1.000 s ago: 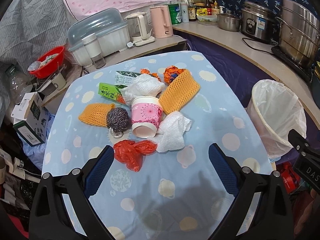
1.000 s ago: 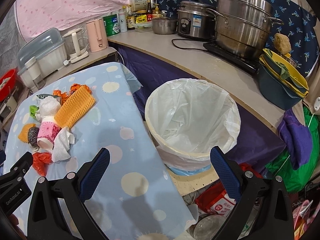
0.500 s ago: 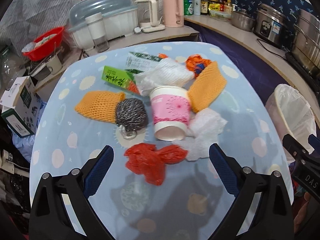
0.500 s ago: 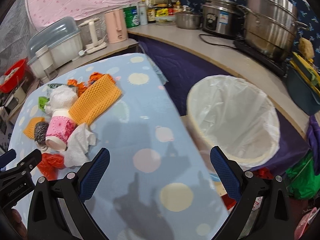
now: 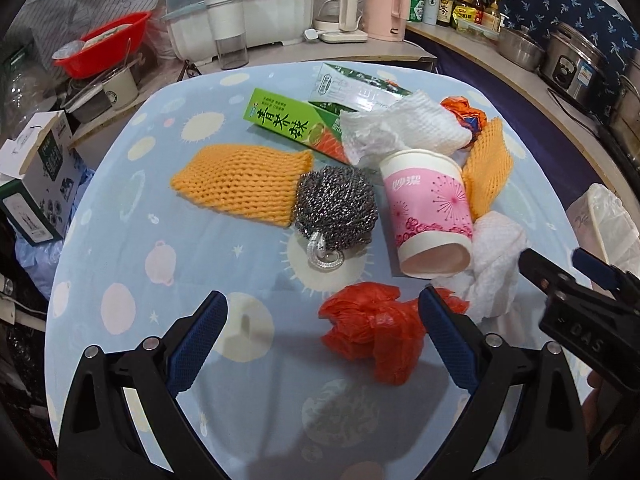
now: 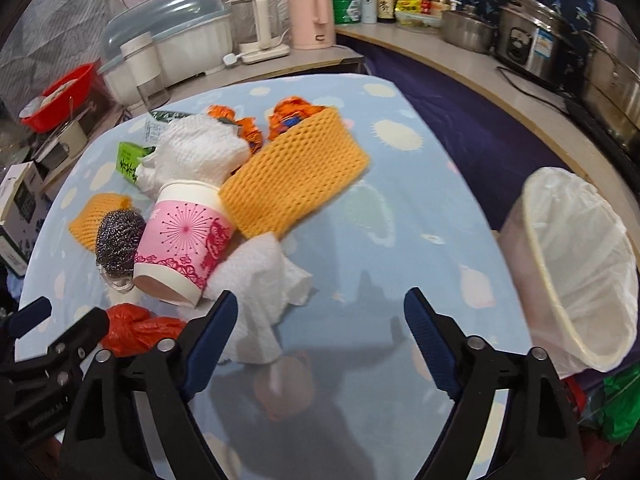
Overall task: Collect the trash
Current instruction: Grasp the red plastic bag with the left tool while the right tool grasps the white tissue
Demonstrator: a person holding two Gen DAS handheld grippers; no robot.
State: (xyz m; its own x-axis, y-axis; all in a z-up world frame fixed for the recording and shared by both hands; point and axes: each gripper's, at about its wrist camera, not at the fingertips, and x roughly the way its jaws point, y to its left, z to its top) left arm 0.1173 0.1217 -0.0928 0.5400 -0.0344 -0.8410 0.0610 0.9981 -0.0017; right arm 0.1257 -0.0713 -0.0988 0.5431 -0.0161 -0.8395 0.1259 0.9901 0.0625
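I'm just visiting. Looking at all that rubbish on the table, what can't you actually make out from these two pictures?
- Inside of the paper cup: both views show only its base.
- White box, left wrist view: mostly covered by the crumpled paper towel.
- Bottom of the lined bin: the right wrist view is blurred there.
- Bottle labels at the back: too small.

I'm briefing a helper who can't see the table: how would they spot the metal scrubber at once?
On the blue spotted tablecloth, find the trash heap in the middle. The metal scrubber sits on its left, between the orange knitted sleeve and the tipped pink paper cup. It is the only shiny, silvery wire ball there.
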